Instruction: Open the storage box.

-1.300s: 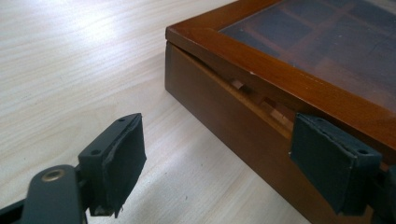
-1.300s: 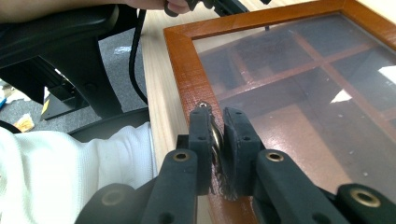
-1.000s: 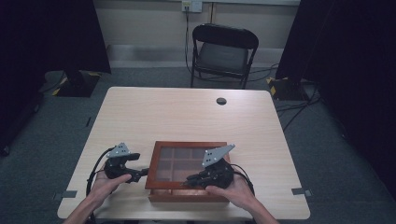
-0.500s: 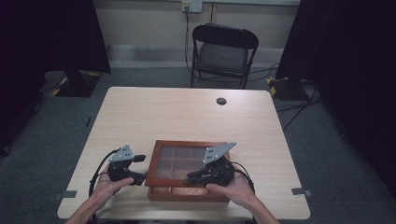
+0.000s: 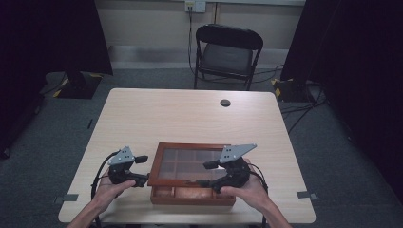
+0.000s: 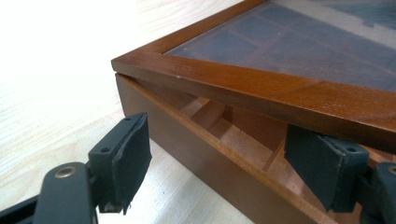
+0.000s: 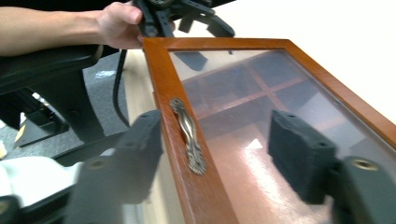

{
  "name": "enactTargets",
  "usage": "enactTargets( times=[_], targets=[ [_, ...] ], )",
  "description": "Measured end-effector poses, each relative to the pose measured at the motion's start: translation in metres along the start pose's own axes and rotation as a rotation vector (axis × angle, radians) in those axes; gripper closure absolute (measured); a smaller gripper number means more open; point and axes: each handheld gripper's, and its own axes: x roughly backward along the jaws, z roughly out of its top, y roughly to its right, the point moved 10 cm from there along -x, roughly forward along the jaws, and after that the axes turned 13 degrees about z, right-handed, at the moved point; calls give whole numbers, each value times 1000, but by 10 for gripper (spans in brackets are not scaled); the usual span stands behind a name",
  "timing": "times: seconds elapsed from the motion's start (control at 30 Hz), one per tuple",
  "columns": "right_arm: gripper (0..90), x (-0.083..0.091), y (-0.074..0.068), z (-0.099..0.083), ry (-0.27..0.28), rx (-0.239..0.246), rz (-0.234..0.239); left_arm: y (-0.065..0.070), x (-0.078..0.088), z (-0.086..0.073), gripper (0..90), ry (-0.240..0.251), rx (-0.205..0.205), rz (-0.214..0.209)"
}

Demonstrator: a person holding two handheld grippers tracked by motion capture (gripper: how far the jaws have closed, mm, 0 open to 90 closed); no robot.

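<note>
A pale wooden table point(image 5: 190, 118) is bearing a brown wooden box point(image 5: 192, 195) near its front edge, in front of the person. The box's glass-paned lid point(image 5: 190, 164) is sitting slightly raised at the front, a gap showing above the divided compartments point(image 6: 219, 126). The right gripper point(image 5: 209, 174) is straddling the lid's front rail, its 2 jaws having just been opening, standing apart on either side of the brass handle point(image 7: 189, 135) without pressing it. The left gripper point(image 5: 141, 170) is waiting at the box's left corner, jaws apart, 1 pad point(image 6: 128, 161) outside the wall and the other beneath the lid's edge.
</note>
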Motion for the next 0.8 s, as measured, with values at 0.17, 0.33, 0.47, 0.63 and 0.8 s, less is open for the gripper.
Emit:
enactTargets(
  times=[0.17,0.33,0.47,0.63,0.8],
  targets=[
    [284,9,4,-4,16,-11,-16,2,2,5,227,16,17,-15],
    [273,15,7,-6,33,-17,-26,7,4,12,234,30,21,-28],
    [246,18,10,-6,46,-19,-40,9,4,17,227,44,25,-28],
    [221,24,15,-5,69,-7,-69,7,4,25,220,62,46,-20],
    [219,27,18,-6,72,-7,-86,5,6,32,234,78,49,-6]
  ],
)
